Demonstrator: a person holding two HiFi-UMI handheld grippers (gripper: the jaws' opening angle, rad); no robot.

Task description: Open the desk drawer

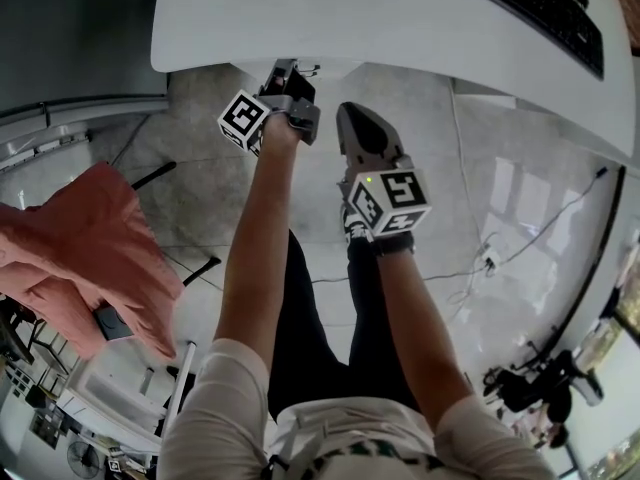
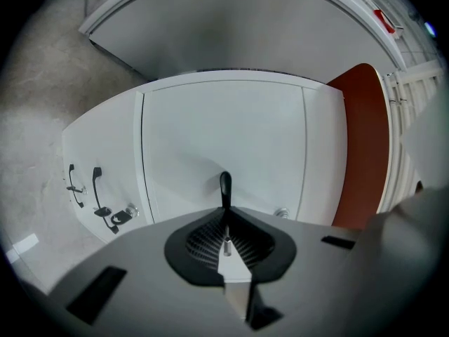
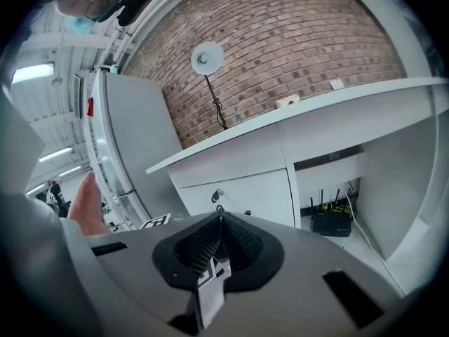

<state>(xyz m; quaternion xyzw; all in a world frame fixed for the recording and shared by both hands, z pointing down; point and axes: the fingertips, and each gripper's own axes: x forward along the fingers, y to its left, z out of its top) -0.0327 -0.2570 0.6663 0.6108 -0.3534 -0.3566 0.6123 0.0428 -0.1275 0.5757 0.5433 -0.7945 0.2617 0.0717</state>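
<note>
In the left gripper view a white drawer front (image 2: 224,125) fills the middle, seen rolled on its side. Its black bar handle (image 2: 224,185) runs into my left gripper (image 2: 224,215), which is shut on the handle; only the handle's far end sticks out past the pads. In the head view the left gripper (image 1: 283,86) reaches under the white desk (image 1: 400,18), whose top hides the drawer. My right gripper (image 1: 353,116) hangs beside it, just short of the desk edge, shut with nothing between its pads (image 3: 219,217).
Two more black handles (image 2: 97,194) and a key (image 2: 123,216) sit on the neighbouring cabinet face. A keyboard (image 1: 535,8) lies on the desk. An orange cloth (image 1: 90,248) drapes a chair at left. Cables (image 1: 490,258) cross the floor; a router (image 3: 330,223) stands under the desk.
</note>
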